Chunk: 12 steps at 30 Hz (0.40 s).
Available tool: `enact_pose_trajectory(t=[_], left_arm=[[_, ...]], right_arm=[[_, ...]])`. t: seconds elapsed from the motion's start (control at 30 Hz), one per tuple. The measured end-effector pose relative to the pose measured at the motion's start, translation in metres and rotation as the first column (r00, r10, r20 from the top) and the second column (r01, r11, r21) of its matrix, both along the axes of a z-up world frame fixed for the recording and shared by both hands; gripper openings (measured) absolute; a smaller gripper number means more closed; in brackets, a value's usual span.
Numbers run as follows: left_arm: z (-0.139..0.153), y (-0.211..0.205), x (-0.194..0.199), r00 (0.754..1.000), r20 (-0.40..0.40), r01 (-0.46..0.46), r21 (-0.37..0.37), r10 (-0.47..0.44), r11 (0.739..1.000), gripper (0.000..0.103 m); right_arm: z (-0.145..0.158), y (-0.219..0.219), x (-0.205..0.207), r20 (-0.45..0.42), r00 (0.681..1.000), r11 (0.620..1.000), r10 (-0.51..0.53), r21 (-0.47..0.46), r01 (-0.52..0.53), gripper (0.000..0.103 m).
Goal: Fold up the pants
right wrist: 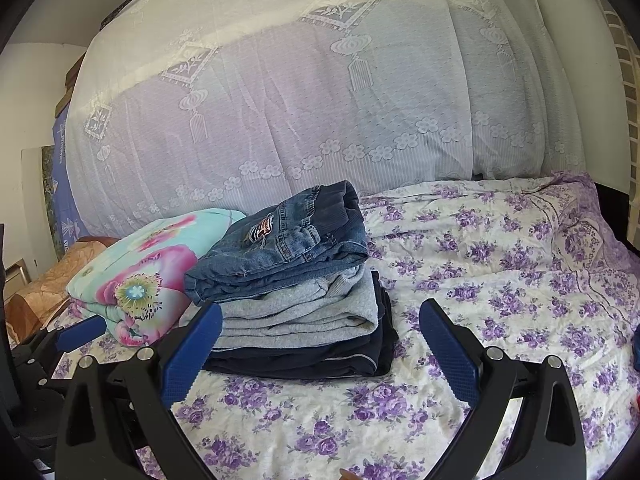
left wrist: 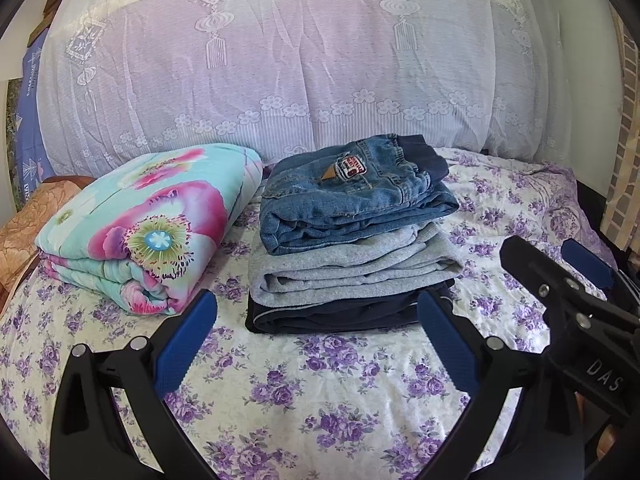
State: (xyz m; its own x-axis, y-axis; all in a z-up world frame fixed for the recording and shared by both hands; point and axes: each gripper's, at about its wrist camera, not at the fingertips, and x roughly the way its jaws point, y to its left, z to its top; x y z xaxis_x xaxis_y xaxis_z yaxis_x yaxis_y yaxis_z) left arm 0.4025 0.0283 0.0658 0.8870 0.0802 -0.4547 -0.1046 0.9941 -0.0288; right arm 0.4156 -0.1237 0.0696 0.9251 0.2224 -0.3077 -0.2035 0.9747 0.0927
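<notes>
Left wrist view shows the denim pants (left wrist: 352, 196) folded on top of a pile on the bed (left wrist: 320, 392). Both the left gripper (left wrist: 316, 344) and right gripper (right wrist: 320, 348) have wide, empty jaws. The folding looks done.

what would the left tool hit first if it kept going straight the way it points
Probably the folded stack: the left tool, open and empty, points at the dark pants at the bottom, under the grey pants and jeans. Only floral bedsheet lies between.

Pants stack (left wrist: 352, 236) on bed (left wrist: 320, 392), folded quilt (left wrist: 148, 224) just left
</notes>
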Motion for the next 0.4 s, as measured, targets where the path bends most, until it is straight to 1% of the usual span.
enact_pose_trajectory(t=[0.07,0.2,0.4], left_arm=[[0.0004,-0.0021,-0.0006,1.000,0.005,0.000,0.021,0.000,1.000,0.098],[0.0008,-0.0040,0.0014,1.000,-0.006,0.009,0.031,-0.009,0.999,0.098],[0.0003,0.0025,0.0030,1.000,-0.019,-0.002,-0.002,0.002,1.000,0.098]], right_arm=[[0.0001,-0.0003,0.0000,0.000,1.000,1.000,0.000,0.000,0.000,0.099],[0.0003,0.0000,-0.0002,-0.001,1.000,1.000,0.001,0.001,-0.001,0.099],[0.0003,-0.0011,0.0006,0.000,1.000,1.000,0.001,0.000,-0.001,0.099]])
